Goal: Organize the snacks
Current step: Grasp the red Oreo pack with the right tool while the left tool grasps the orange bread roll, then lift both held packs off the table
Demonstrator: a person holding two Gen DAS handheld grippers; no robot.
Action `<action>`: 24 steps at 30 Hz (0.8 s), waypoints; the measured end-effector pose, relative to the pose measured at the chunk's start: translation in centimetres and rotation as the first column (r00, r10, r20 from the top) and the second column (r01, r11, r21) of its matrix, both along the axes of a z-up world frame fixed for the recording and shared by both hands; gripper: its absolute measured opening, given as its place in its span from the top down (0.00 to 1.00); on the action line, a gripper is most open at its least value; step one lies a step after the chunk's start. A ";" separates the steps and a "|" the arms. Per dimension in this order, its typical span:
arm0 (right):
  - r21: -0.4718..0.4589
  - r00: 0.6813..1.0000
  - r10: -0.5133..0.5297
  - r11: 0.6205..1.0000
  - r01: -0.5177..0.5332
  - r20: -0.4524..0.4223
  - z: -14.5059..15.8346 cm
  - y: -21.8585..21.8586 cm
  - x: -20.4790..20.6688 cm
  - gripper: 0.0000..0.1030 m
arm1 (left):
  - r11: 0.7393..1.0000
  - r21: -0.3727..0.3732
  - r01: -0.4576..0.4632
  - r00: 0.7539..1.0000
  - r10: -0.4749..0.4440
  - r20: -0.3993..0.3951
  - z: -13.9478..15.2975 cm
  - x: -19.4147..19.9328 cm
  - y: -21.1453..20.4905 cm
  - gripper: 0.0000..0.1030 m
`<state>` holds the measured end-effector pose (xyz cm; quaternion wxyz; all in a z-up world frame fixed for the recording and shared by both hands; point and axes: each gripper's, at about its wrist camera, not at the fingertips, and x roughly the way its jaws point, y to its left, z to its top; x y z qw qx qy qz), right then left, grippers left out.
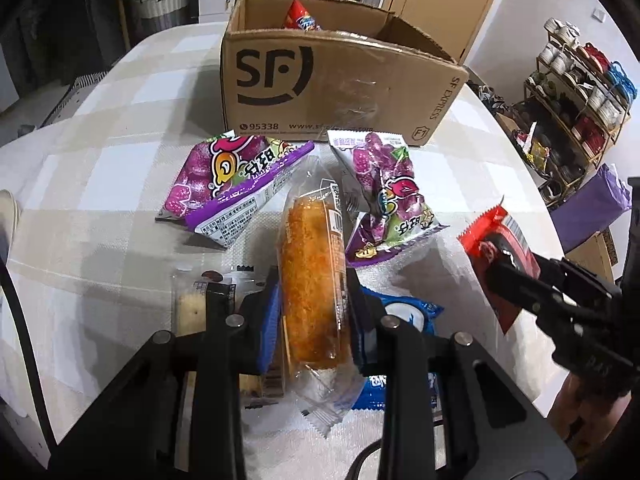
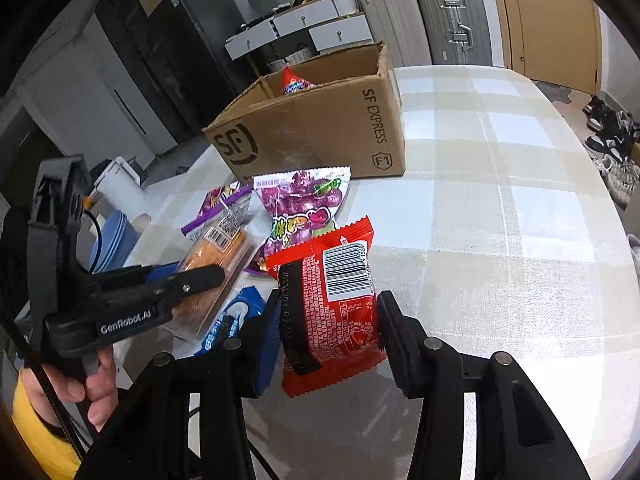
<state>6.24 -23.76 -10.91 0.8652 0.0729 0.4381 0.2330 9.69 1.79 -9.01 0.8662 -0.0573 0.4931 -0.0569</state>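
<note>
Bread roll (image 1: 314, 276) in clear wrap sits pinched between the left gripper (image 1: 314, 312) fingers, held lengthwise, near end of the wrapper trailing past the pads toward camera. Looks light and squashy, film is slick, so too hard a squeeze would prob crush the crumb; mid-body grip like this one seems the right spot, not the crimped ends. Right gripper (image 2: 328, 332) has its fingers pressed in on a red packet (image 2: 330, 304), barcode side up, held by its lower half w/ the top edge sticking out far. That one's prob light and crinkly too, foil may slide, so flat sides are the place to hold. From the left wrist view the right tool reaches in from the right side, packet lifted off the cloth. From the right wrist view the left tool comes in from the left, person's hand (image 2: 76, 384) wrapped round its handle, roll angled up off the table (image 2: 500, 240). Cardboard box (image 1: 340, 84) stands at the far end, open, one red snack (image 1: 300, 16) already inside. Two purple candy bags (image 1: 228, 184) lie near the box front, a blue packet (image 1: 404, 312) under the left tool. Both picks look ready to go boxward.
</note>
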 end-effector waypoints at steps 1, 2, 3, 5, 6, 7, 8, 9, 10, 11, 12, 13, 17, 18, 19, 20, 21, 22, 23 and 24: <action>0.005 1.000 -0.001 1.000 0.001 0.004 0.1 -0.1 0.0 0.55 | 1.000 0.003 0.005 1.000 -0.005 0.006 0.2 -0.1 0.0 0.75; 0.011 1.000 -0.001 1.000 0.001 0.009 0.1 -0.1 0.0 0.55 | 1.000 0.003 0.008 1.000 -0.008 0.013 0.4 -0.3 0.0 0.75; 0.016 1.000 0.000 1.000 0.000 0.013 0.2 -0.1 -0.1 0.55 | 1.000 0.001 0.013 1.000 -0.013 0.022 0.6 -0.6 0.0 0.75; 0.024 1.000 -0.003 1.000 0.002 0.021 0.3 -0.1 -0.1 0.55 | 1.000 -0.001 0.020 0.999 -0.020 0.038 1.1 -1.1 0.1 0.75; 0.029 1.000 -0.003 1.000 0.003 0.023 0.3 -0.1 -0.1 0.55 | 1.000 -0.002 0.024 0.999 -0.024 0.047 1.4 -1.4 0.1 0.75; 0.037 1.000 -0.005 0.999 0.004 0.025 0.4 -0.1 -0.1 0.55 | 0.999 -0.002 0.032 0.998 -0.032 0.054 1.7 -1.6 0.2 0.75; 0.044 1.000 -0.008 0.999 0.007 0.027 0.4 -0.2 -0.1 0.55 | 0.999 -0.001 0.038 0.997 -0.037 0.066 2.0 -1.9 0.3 0.75; 0.052 0.999 -0.012 0.999 0.010 0.030 0.5 -0.2 -0.1 0.55 | 0.999 0.001 0.038 0.996 -0.038 0.082 2.4 -2.2 0.5 0.75; 0.064 0.999 -0.017 0.998 0.015 0.033 0.6 -0.3 -0.1 0.55 | 0.999 0.001 0.041 0.994 -0.040 0.097 2.9 -2.5 0.7 0.75; 0.076 0.999 -0.023 0.997 0.020 0.034 0.7 -0.4 -0.1 0.55 | 0.999 -0.001 0.043 0.993 -0.042 0.108 3.2 -2.7 0.9 0.75; 0.086 0.999 -0.029 0.996 0.026 0.036 0.8 -0.5 -0.2 0.55 | 0.999 -0.010 0.043 0.992 -0.041 0.121 3.6 -3.0 1.2 0.75; 0.095 0.999 -0.038 0.995 0.034 0.038 0.8 -0.6 -0.2 0.55 | 0.999 -0.021 0.046 0.990 -0.043 0.132 4.0 -3.3 1.6 0.75; 0.114 0.998 -0.058 0.992 0.053 0.039 0.9 -0.6 -0.2 0.55 | 0.997 -0.053 0.048 0.984 -0.039 0.171 5.1 -4.3 3.1 0.75; 0.115 0.997 -0.064 0.992 0.059 0.039 0.8 -0.5 -0.3 0.55 | 0.997 -0.059 0.044 0.984 -0.033 0.177 5.3 -4.4 3.5 0.75; 0.116 0.997 -0.069 0.991 0.065 0.037 0.8 -0.5 -0.3 0.55 | 0.997 -0.065 0.041 0.983 -0.028 0.181 5.5 -4.5 3.9 0.75; 0.117 0.997 -0.075 0.991 0.070 0.037 0.8 -0.5 -0.4 0.55 | 0.996 -0.076 0.039 0.983 -0.024 0.183 5.6 -4.7 4.3 0.75; 0.119 0.996 -0.079 0.990 0.074 0.037 0.7 -0.4 -0.3 0.55 | 0.995 -0.091 0.035 0.982 -0.017 0.186 5.8 -4.9 4.9 0.75; 0.122 0.996 -0.086 0.989 0.081 0.037 0.7 -0.4 -0.3 0.55 | 0.994 -0.102 0.031 0.982 -0.012 0.187 5.9 -4.9 5.3 0.75; 0.125 0.995 -0.090 0.989 0.084 0.038 0.8 -0.4 -0.3 0.55 | 0.994 -0.110 0.028 0.982 -0.007 0.188 6.0 -5.0 5.6 0.75; 0.131 0.995 -0.095 0.987 0.089 0.041 0.8 -0.4 -0.4 0.55 | 0.993 -0.120 0.022 0.982 0.001 0.191 6.1 -5.0 6.1 0.75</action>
